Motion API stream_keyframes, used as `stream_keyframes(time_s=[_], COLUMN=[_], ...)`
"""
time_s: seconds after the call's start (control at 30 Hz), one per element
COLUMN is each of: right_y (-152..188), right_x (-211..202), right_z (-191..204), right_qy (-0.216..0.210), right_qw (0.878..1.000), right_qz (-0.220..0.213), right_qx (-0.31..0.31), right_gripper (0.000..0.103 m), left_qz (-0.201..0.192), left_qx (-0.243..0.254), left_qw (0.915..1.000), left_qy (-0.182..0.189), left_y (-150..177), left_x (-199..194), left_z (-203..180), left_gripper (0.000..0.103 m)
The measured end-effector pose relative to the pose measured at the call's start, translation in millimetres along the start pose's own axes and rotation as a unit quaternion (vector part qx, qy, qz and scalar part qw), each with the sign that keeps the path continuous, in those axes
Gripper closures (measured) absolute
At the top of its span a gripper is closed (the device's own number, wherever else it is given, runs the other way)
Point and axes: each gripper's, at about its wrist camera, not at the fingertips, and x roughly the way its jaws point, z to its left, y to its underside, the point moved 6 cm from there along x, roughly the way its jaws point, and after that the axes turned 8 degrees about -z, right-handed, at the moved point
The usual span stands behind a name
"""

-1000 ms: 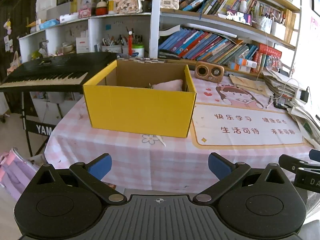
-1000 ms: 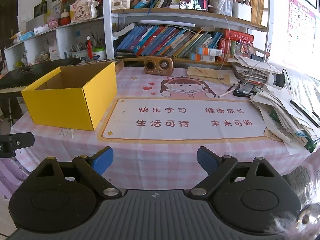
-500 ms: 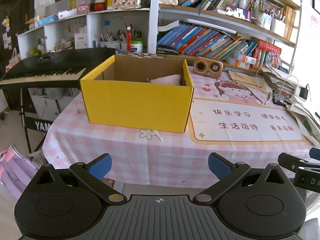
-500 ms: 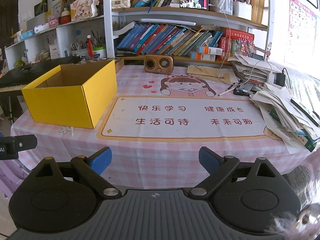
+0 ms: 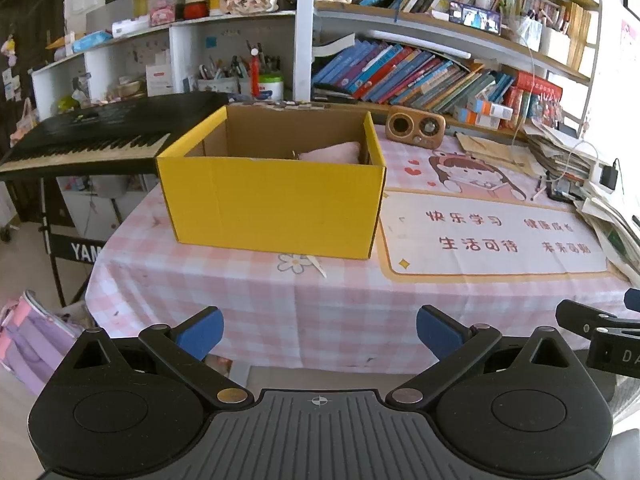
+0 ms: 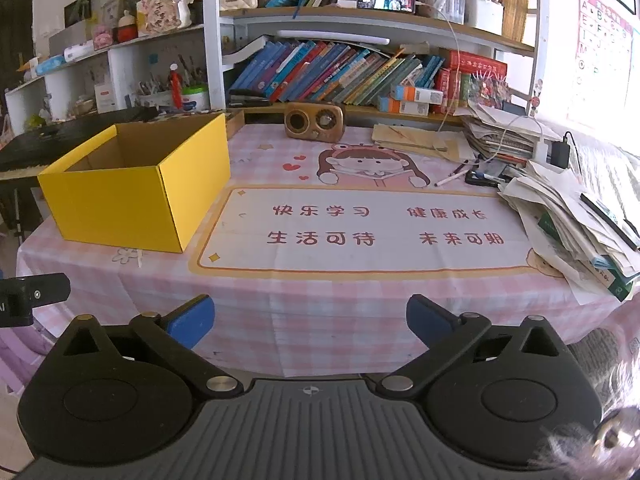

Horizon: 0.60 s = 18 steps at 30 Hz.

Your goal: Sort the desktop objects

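Observation:
A yellow cardboard box point(image 5: 272, 204) stands open on the pink checked tablecloth point(image 5: 340, 292), at the table's left; it also shows in the right wrist view point(image 6: 132, 196). A pink soft item point(image 5: 330, 152) lies inside it at the back right. My left gripper point(image 5: 318, 330) is open and empty, held off the table's front edge, facing the box. My right gripper point(image 6: 308, 320) is open and empty, off the front edge, facing the printed desk mat point(image 6: 360, 232).
A wooden speaker point(image 6: 314, 120) stands at the back by the bookshelf point(image 6: 360, 72). Pens and a phone point(image 6: 480, 174) lie at the right, beside a pile of papers point(image 6: 580, 224). A black keyboard point(image 5: 92, 136) stands left of the table.
Both grippers have drawn back and risen a little, so the table and box look farther away. Both stay open and empty.

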Motion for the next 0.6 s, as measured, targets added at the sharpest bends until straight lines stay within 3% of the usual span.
stream_keyframes(time_s=[0.6], right_y=[0.3], right_x=[0.5], right_z=[-6.1], right_qy=[0.004], right_qw=[1.000], right_qz=[0.005], right_qx=[0.007], right_gripper=[0.000], left_qz=[0.004], left_qx=[0.000], left_qw=[0.9999], left_qy=[0.015], left_y=[0.1], left_x=[2.3], left_z=[-6.4], left_gripper=[0.000])
